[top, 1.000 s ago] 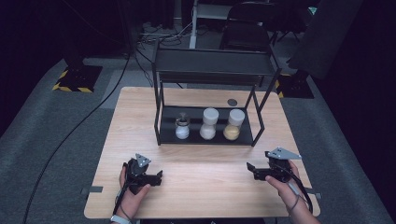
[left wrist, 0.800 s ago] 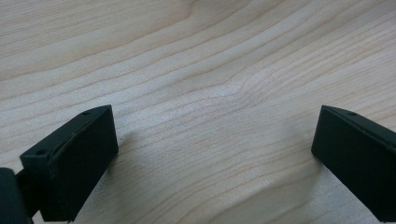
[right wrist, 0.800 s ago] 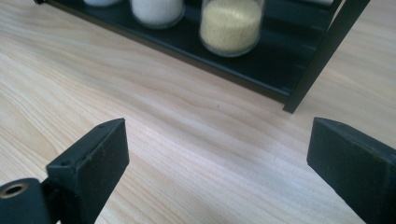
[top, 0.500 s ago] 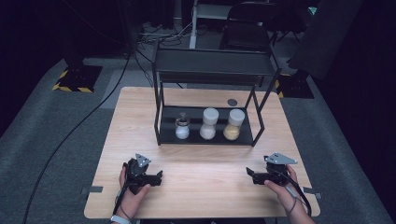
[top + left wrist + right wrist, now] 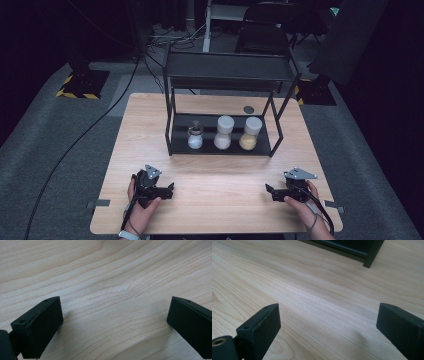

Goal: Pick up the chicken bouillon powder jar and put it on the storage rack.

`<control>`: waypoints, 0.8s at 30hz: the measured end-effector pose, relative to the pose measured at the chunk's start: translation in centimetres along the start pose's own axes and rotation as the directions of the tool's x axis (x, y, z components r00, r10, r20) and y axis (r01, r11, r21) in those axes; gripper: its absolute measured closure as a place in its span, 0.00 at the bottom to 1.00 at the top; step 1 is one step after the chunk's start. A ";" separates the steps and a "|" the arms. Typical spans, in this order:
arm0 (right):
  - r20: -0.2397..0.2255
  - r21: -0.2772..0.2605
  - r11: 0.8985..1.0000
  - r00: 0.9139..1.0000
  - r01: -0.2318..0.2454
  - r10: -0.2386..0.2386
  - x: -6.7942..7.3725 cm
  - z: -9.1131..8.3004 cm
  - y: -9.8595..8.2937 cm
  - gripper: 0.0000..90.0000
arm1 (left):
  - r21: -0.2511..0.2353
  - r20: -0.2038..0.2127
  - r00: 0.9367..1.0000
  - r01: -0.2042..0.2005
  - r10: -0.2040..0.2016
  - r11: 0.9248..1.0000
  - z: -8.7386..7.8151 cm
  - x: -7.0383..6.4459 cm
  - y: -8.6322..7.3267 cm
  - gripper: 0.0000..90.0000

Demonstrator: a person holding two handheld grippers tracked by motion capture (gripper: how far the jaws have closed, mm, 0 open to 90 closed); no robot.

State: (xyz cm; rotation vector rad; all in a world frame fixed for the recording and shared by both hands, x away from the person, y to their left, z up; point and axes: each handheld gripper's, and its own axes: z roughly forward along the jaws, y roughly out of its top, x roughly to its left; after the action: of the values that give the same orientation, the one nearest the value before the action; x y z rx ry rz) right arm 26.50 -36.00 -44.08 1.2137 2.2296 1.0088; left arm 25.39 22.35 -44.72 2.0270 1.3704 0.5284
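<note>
The three jars stand in a row on the lower shelf of the black metal rack (image 5: 172,117), at the centre of the high view: a short glass jar of white powder (image 5: 195,137) at the left of the row, a taller white-capped jar of white grains (image 5: 223,133) in the middle, and a white-capped jar of yellow grains (image 5: 250,133) at the right. They stand near one another; whether any two touch cannot be told. The rack's top shelf (image 5: 227,69) overhangs them, so access is from the front opening only.

The left gripper (image 5: 168,190) sits at lower left of the high view, low over the wooden table (image 5: 220,175), jaws spread wide and empty. The left gripper view confirms bare wood grain between them. The right gripper (image 5: 272,193) sits at lower right, jaws likewise spread with nothing between them; the right gripper view shows a rack leg (image 5: 372,255) at upper right, well ahead.

Both grippers are well apart from the jars, so the step in hand appears to be the approach. Recommended procedure: keep the jaws fully spread, advance level and low through the front opening (clear of the side posts and the overhanging shelf), and centre one jar between the jaws before closing. Grip the body below the cap. Take an end jar first to avoid knocking its neighbour.

A small dark disc (image 5: 248,109) lies on the table behind the rack.
</note>
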 end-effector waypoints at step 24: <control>-0.023 0.052 0.998 1.000 0.021 -0.019 -1.3 0.9 -0.2 0.00 | 0.000 -0.001 1.000 0.000 0.000 1.000 0.0 0.0 0.0 0.00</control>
State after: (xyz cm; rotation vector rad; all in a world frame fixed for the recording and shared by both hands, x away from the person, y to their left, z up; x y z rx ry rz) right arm 27.67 -36.81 -44.79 1.2051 2.2942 0.9674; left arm 25.39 22.33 -44.72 2.0270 1.3708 0.5291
